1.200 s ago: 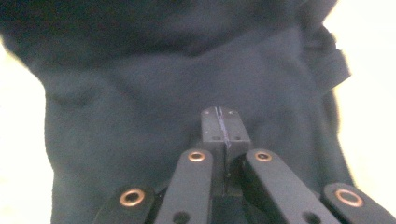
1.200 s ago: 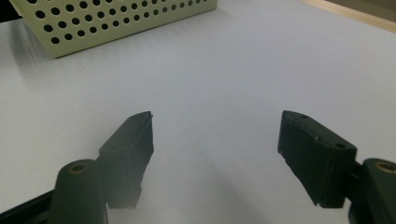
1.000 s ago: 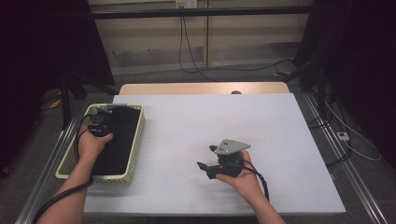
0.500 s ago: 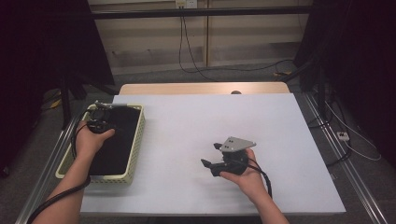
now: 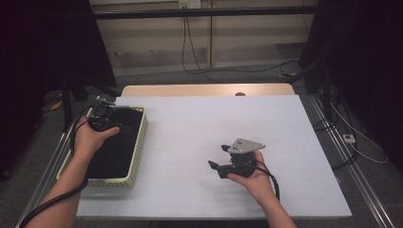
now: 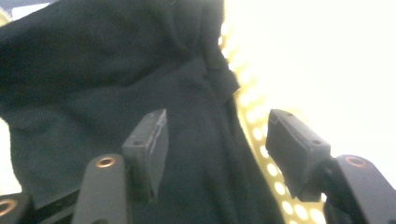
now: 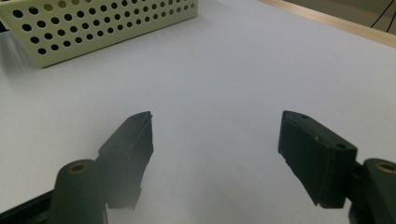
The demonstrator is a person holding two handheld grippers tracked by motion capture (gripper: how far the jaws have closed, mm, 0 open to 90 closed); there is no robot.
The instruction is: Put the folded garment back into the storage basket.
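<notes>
A pale yellow perforated basket point(image 5: 139, 142) stands at the table's left edge with a black cloth point(image 5: 111, 152) lying in it. My left gripper point(image 5: 108, 114) hovers over the basket's far end. Its jaws have just been opening, and in the left gripper view the left gripper point(image 6: 217, 130) stands open above the dark cloth point(image 6: 93, 70), with nothing pressed between the pads and the basket wall point(image 6: 256, 128) at the right. My right gripper point(image 5: 217, 156) rests low over the white table, right of centre, open and empty. It point(image 7: 217, 126) points toward the basket point(image 7: 93, 23).
The white table top point(image 5: 214, 123) spreads wide between the basket and the right hand. A wooden strip point(image 5: 204, 90) runs along the far edge. Cables lie on the floor beyond, and dark curtains stand at both sides.
My left gripper has lifted from the cloth in the basket and its jaws have opened, letting the cloth go. The right gripper has stayed almost in place.
</notes>
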